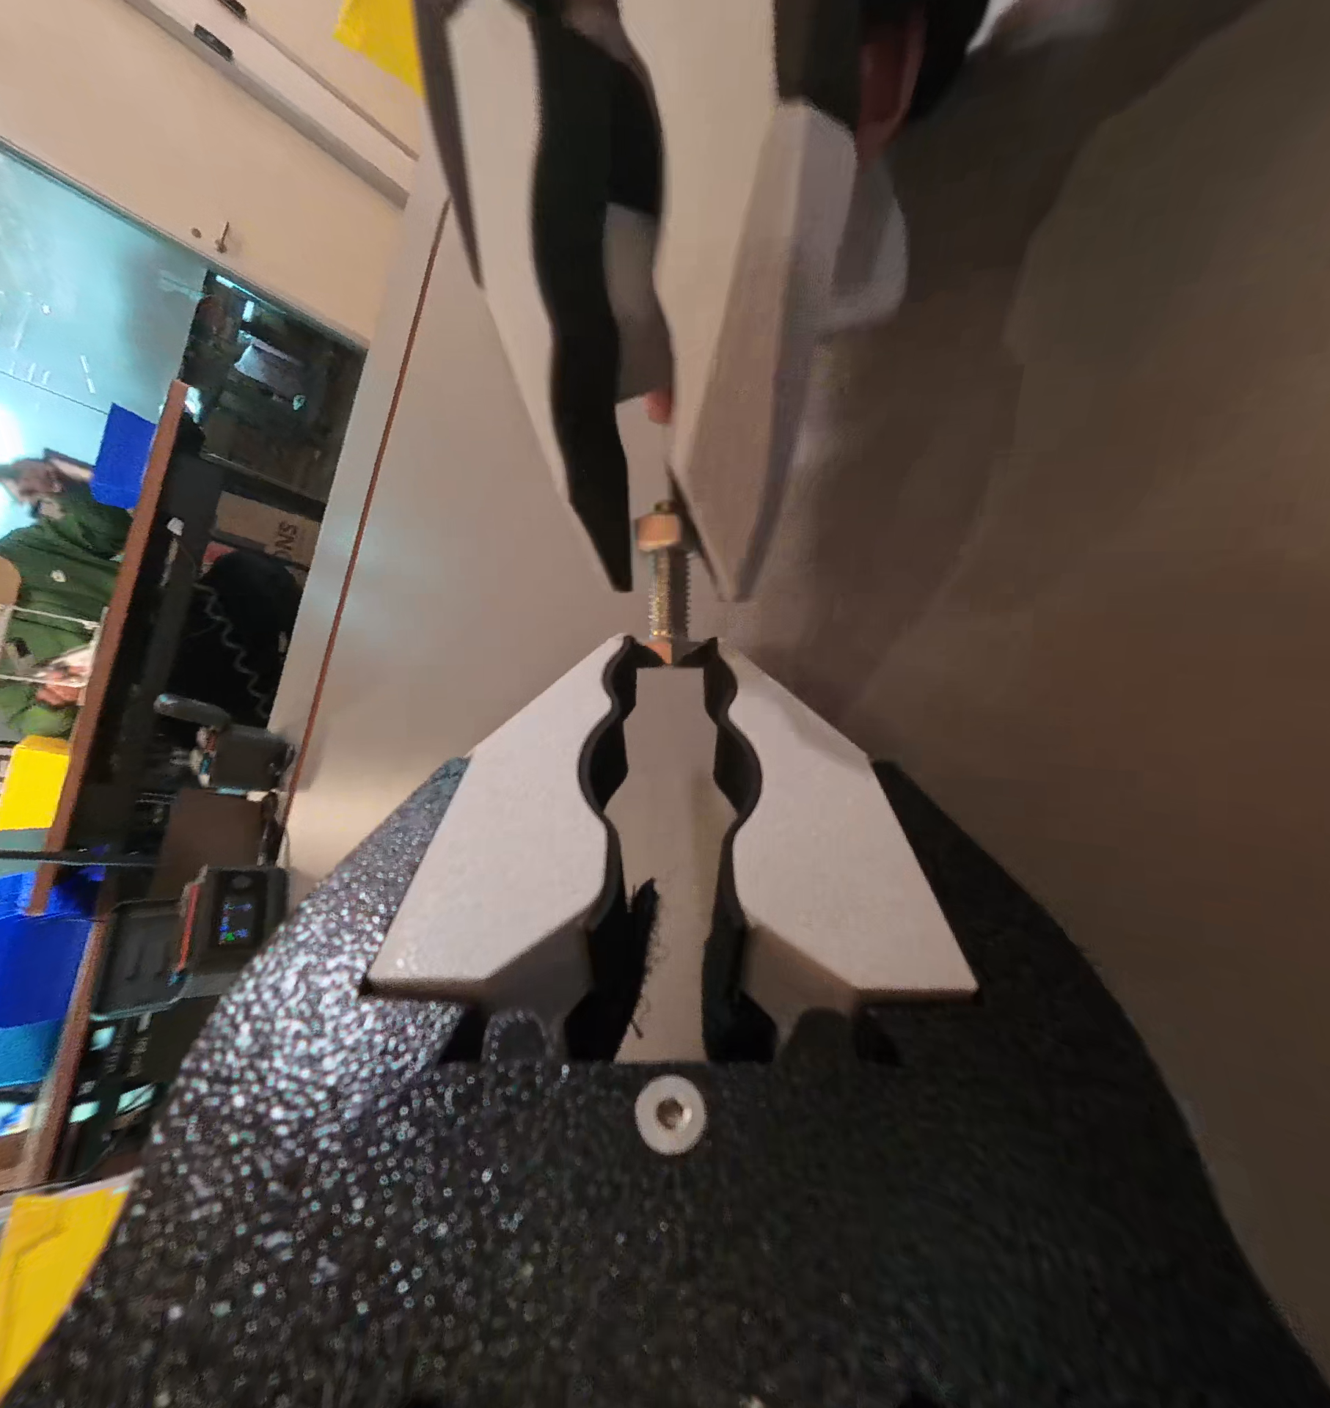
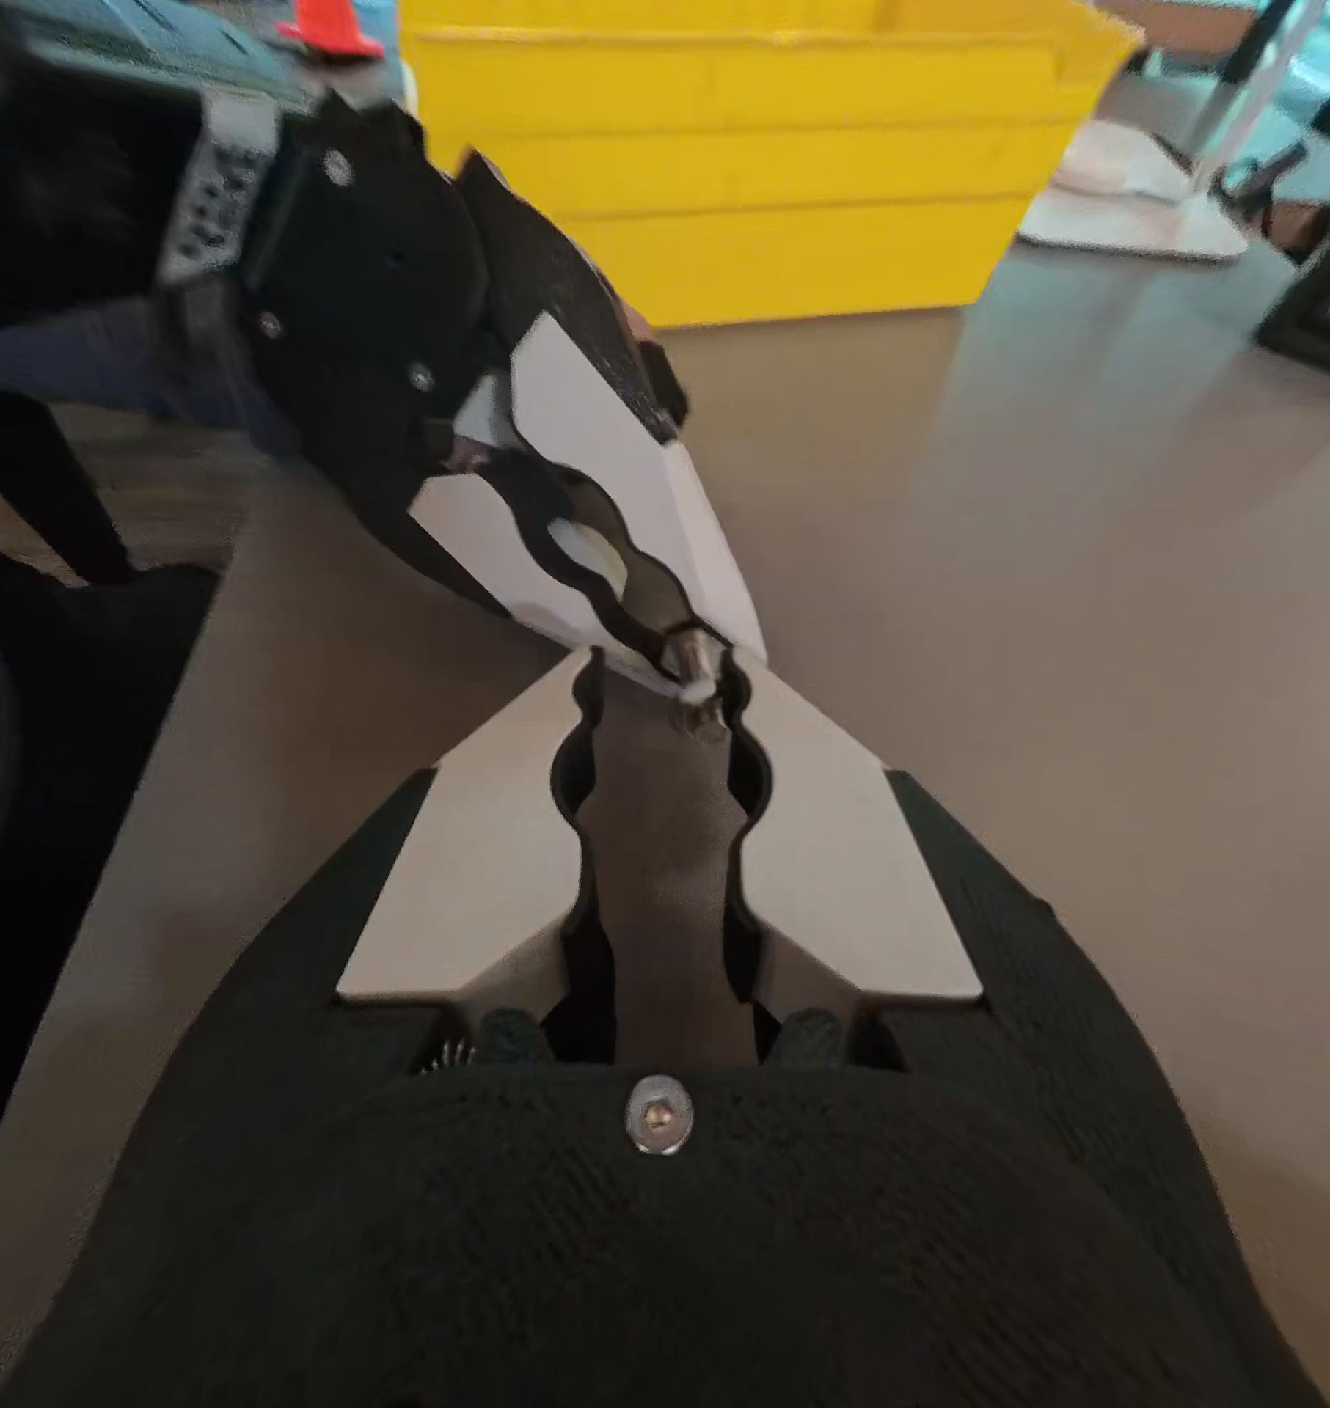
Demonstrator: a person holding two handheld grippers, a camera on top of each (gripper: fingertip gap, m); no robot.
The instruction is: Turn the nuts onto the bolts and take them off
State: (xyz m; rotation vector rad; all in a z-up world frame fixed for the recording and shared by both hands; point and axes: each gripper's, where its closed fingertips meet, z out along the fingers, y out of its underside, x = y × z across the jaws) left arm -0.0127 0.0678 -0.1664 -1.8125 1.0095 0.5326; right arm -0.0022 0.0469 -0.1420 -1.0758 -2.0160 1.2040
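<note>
My left gripper (image 1: 669, 649) is shut on the hex head of a silver bolt (image 1: 669, 602) and holds it above the table. The threaded shaft points away from the gripper. A pale silver nut (image 1: 658, 531) sits near the far end of the shaft. My right gripper (image 1: 677, 587) comes from the opposite side, with its fingers on either side of the nut. In the right wrist view, the right gripper (image 2: 663, 667) has its jaws apart. The nut (image 2: 696, 692) lies close to the right finger, with a gap to the left one. There the left gripper (image 2: 692, 648) holds the bolt (image 2: 684, 654).
A grey-brown table (image 2: 1027, 609) lies beneath both grippers. A yellow bin (image 2: 722, 152) stands at the back, with an orange cone (image 2: 326, 30) behind it. A small device with a screen (image 2: 1325, 305) and a white stand base (image 2: 1134, 206) are at the far right.
</note>
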